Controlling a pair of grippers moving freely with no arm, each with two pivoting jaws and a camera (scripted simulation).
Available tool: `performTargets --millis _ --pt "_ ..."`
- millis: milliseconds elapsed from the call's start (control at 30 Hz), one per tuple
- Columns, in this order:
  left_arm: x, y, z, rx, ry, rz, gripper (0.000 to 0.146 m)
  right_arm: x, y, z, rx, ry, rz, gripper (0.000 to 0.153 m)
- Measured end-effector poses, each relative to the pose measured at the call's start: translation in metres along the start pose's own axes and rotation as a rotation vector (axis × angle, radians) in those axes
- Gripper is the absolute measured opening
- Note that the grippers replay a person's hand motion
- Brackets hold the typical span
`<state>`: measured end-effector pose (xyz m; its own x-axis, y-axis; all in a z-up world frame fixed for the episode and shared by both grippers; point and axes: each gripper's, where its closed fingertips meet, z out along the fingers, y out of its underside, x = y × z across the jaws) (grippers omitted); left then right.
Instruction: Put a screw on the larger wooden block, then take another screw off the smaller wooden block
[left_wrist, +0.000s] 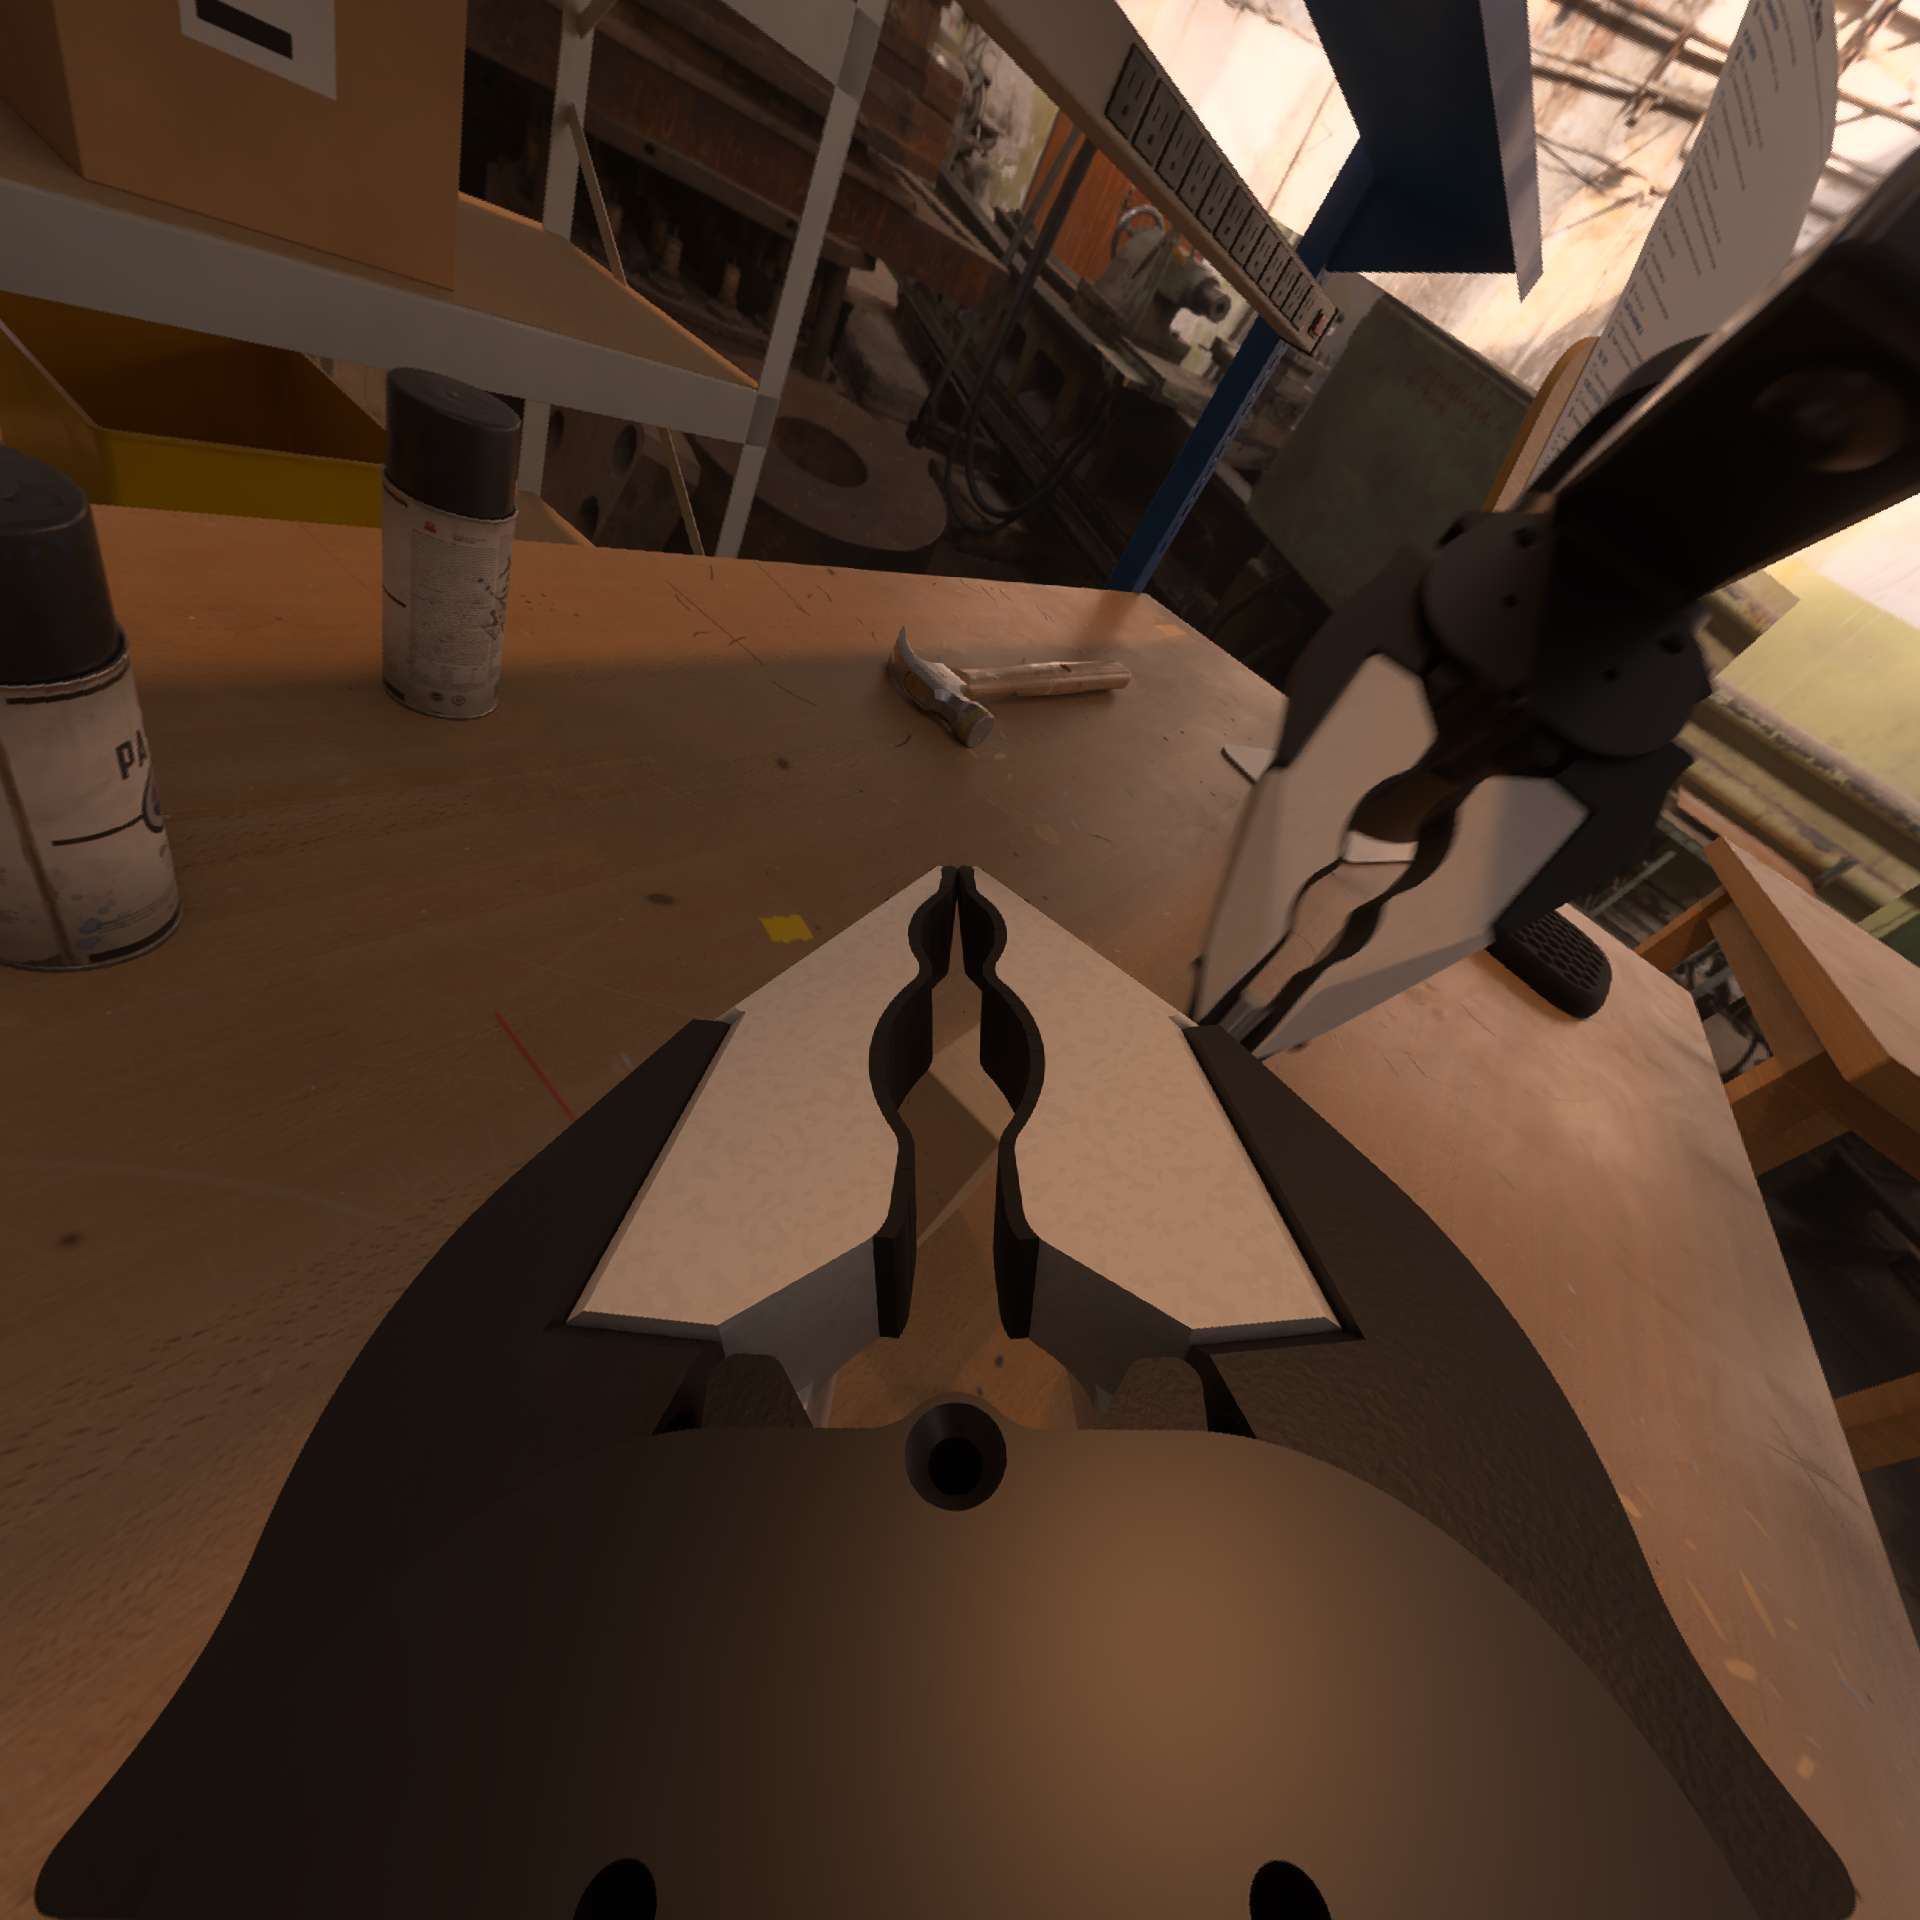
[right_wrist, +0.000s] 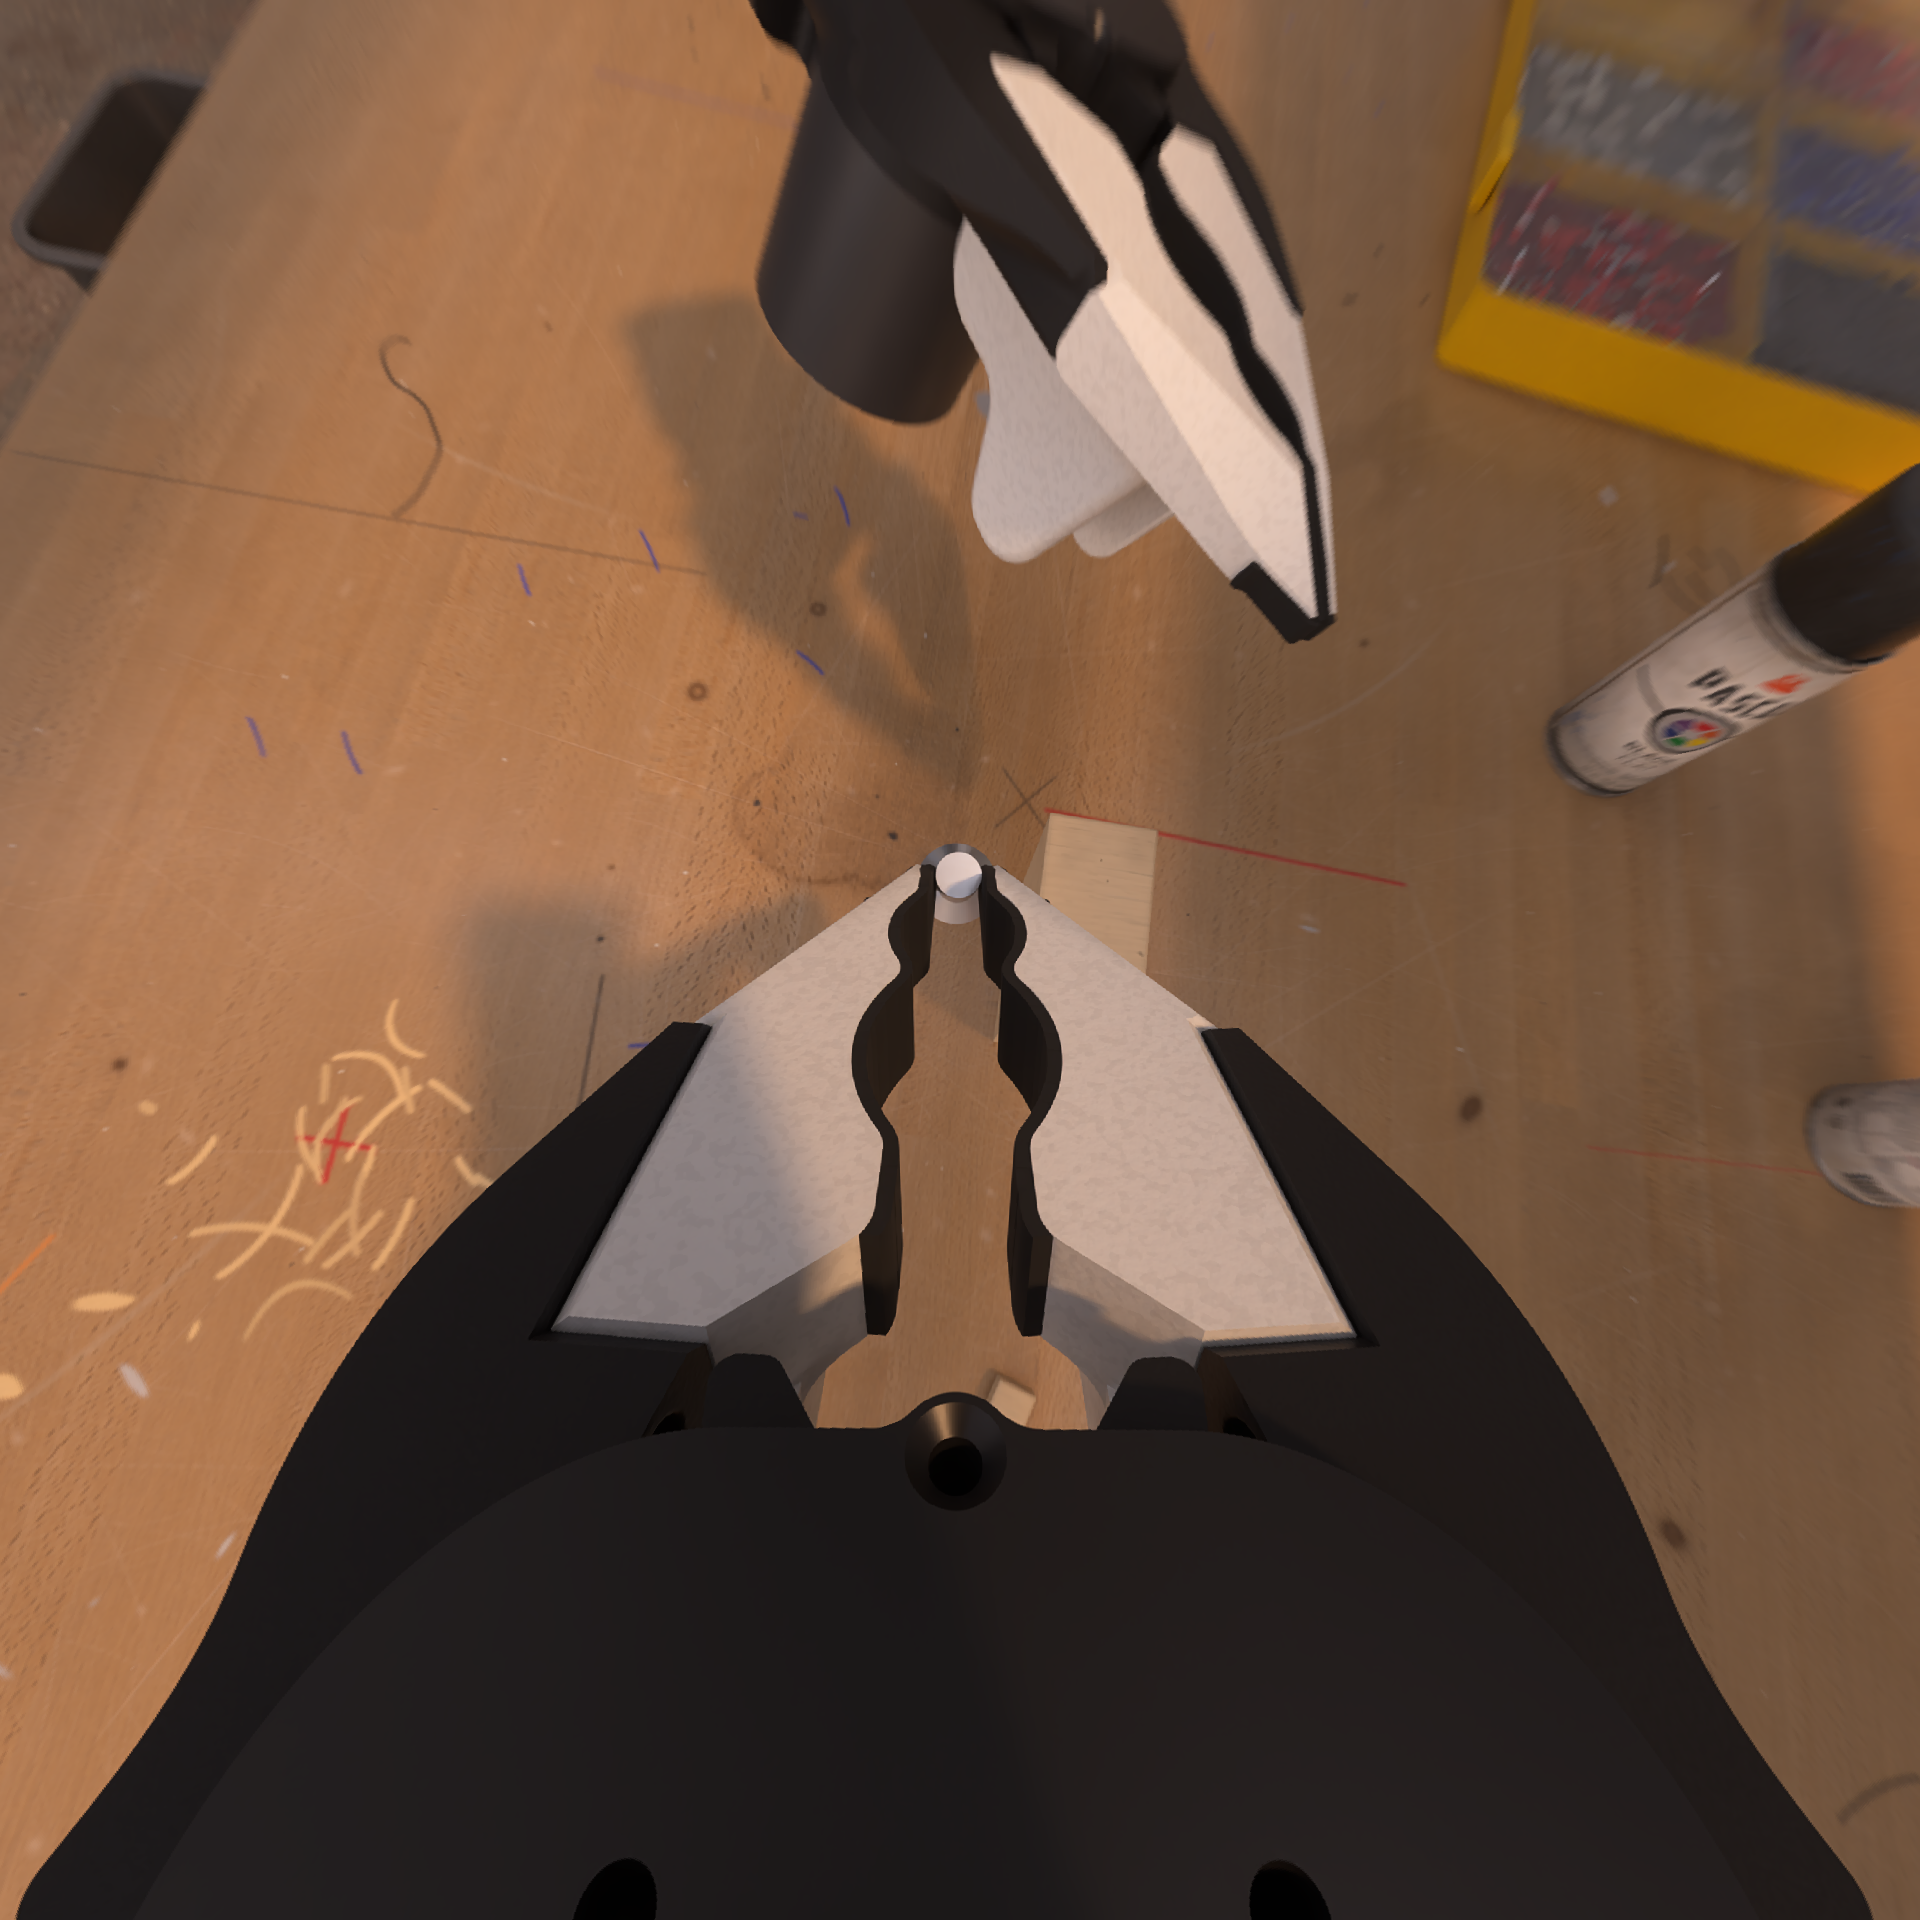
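Note:
My right gripper (right_wrist: 956, 883) is shut on a small grey-white screw (right_wrist: 956, 876), held at its fingertips above the workbench. A pale wooden block (right_wrist: 1103, 883) lies on the bench just right of and beyond those tips. A smaller pale wooden piece (right_wrist: 1008, 1392) shows under the gripper's base, mostly hidden. My left gripper (left_wrist: 956, 878) is shut and looks empty; a wooden block's corner (left_wrist: 961, 1091) shows through the gap between its fingers. The left gripper (right_wrist: 1294, 613) hovers beyond the right one. The right gripper (left_wrist: 1236, 1023) points down beside the left one.
A hammer (left_wrist: 1003, 684) lies at the far side of the bench (left_wrist: 520, 831). Two spray cans (left_wrist: 449, 551) (left_wrist: 68, 727) stand at the left. A yellow parts bin (right_wrist: 1662, 260) and a spray can (right_wrist: 1704, 686) are at the right. A grey bin (right_wrist: 94, 177) is at the far left.

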<state>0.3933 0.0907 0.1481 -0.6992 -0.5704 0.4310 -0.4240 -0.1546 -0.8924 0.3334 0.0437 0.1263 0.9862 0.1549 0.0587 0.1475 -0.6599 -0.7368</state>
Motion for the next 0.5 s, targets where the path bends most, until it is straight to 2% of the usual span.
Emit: performTargets --millis 67,167,200,233,267,367,500 --pt "0.002 0.0 0.001 -0.001 0.008 0.002 0.0 0.01 0.007 0.02 -0.066 0.014 0.02 0.008" --pt "0.003 0.001 0.003 -0.006 0.014 0.002 0.0 0.039 0.018 0.029 -0.182 0.204 0.001 0.012" --pt "0.003 0.001 0.002 -0.006 0.013 0.001 0.0 0.04 0.015 0.028 -0.162 0.216 -0.01 0.035" --pt "0.002 0.001 0.002 -0.005 0.013 0.0 0.0 0.038 0.01 0.023 -0.12 0.21 -0.014 0.051" --pt "0.002 0.0 0.002 -0.002 0.014 -0.002 0.0 0.036 0.006 0.016 -0.078 0.201 -0.014 0.054" --pt "0.001 -0.002 -0.001 0.007 0.012 -0.004 0.0 0.04 0.014 -0.018 -0.045 0.266 0.011 0.054" --pt "0.0 -0.004 -0.003 0.017 0.008 -0.006 0.0 0.043 0.057 -0.061 -0.089 0.315 0.129 0.054"
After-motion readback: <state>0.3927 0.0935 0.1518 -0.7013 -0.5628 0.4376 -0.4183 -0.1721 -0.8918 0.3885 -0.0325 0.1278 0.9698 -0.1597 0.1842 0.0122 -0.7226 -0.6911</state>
